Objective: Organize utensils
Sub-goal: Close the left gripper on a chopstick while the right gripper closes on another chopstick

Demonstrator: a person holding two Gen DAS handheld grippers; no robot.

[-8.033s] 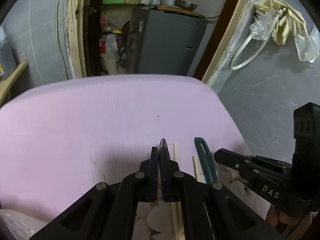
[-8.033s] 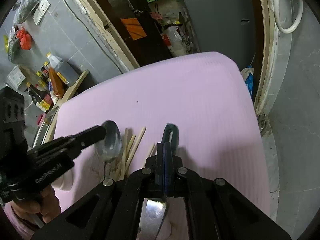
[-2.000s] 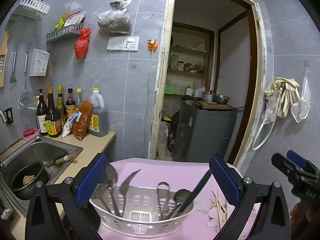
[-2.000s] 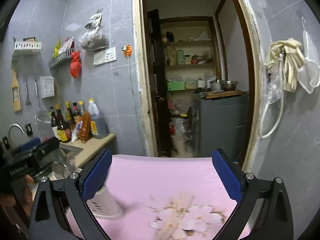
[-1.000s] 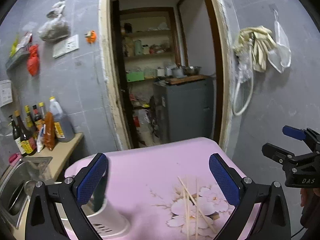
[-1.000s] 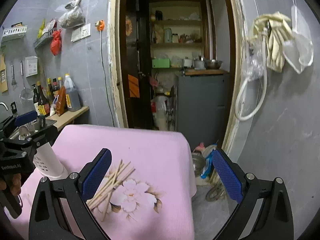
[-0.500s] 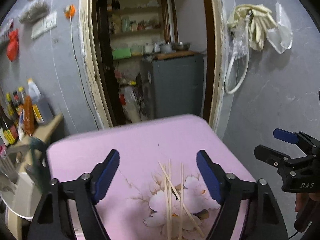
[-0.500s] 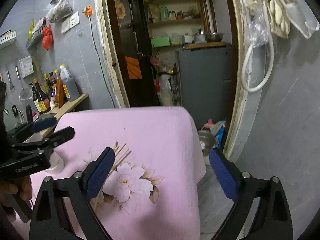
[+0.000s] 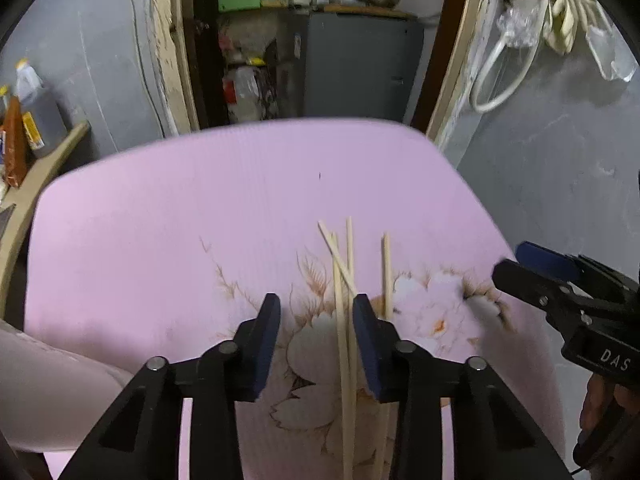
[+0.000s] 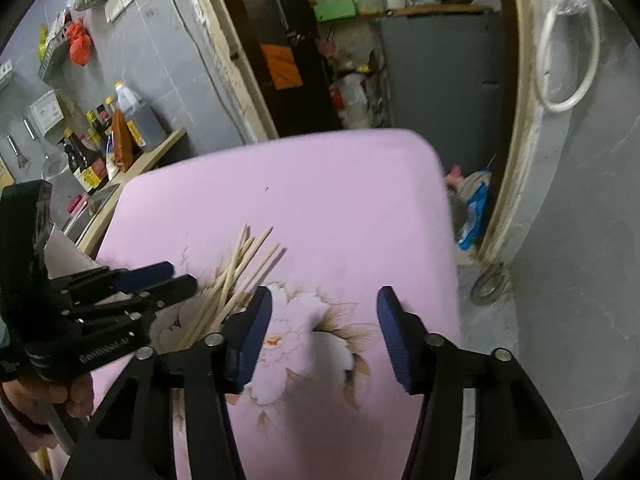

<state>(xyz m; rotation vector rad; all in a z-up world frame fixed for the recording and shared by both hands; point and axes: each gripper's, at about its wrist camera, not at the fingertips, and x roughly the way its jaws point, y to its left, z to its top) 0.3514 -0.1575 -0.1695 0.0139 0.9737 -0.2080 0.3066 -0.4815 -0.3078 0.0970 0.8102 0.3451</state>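
Note:
Several pale wooden chopsticks [image 9: 341, 280] lie loosely crossed on the pink flowered tablecloth [image 9: 180, 220]. My left gripper [image 9: 316, 316] hangs low over them with its jaws closing. Two sticks run between the jaws close to the right pad [image 9: 362, 320], which does not press on them. In the right wrist view the chopsticks [image 10: 240, 268] fan out left of my right gripper [image 10: 324, 312]. Its jaws are closing too, over bare cloth. The left gripper [image 10: 160, 276] points at the sticks from the left. The right gripper [image 9: 532, 268] shows at the right edge.
A wooden counter with sauce bottles [image 10: 116, 136] stands left of the table. Behind it is a doorway with a grey cabinet [image 9: 360, 64]. The cloth's right edge drops to the floor [image 10: 500, 280]. A white object [image 10: 60, 248] shows partly behind the left gripper.
Both grippers have sunk toward the table and tipped downward, and both pairs of jaws have narrowed. The chopsticks now sit between the left jaws. The white basket has left the left view.

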